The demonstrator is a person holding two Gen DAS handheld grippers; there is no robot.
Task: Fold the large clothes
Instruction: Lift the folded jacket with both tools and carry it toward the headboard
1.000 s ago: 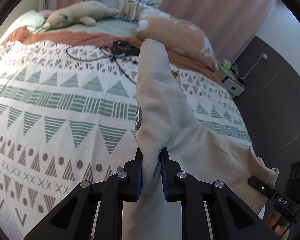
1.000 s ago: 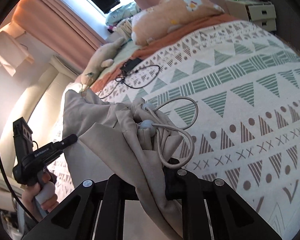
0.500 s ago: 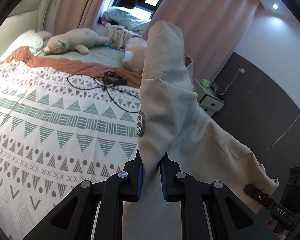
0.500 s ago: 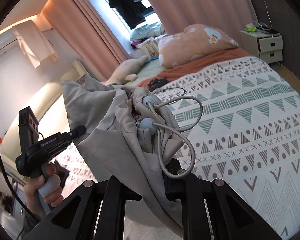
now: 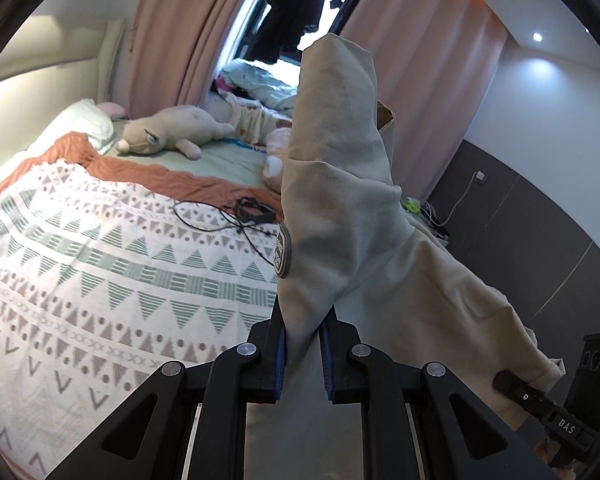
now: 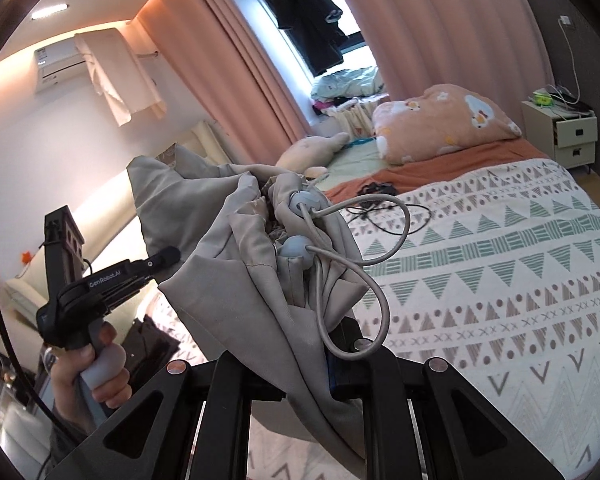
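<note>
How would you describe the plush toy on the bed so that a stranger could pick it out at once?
Start at the bed's patterned blanket and go to its orange far edge. On the pale green sheet beyond lies the plush toy, stretched on its side. Unlike the peach pillow, it is cream with a face and limbs.

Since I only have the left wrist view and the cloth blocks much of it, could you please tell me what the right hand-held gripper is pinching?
Observer: The right hand-held gripper is shut on a bunched part of the garment, near its drawstring opening.
Operator: Is the drawstring loose?
Observer: Yes, the drawstring loops out free past two round toggles, and one loop reaches down onto the gripper.
Operator: What lies behind the cloth on my side?
Observer: A large peach pillow rests at the head of the bed.
</note>
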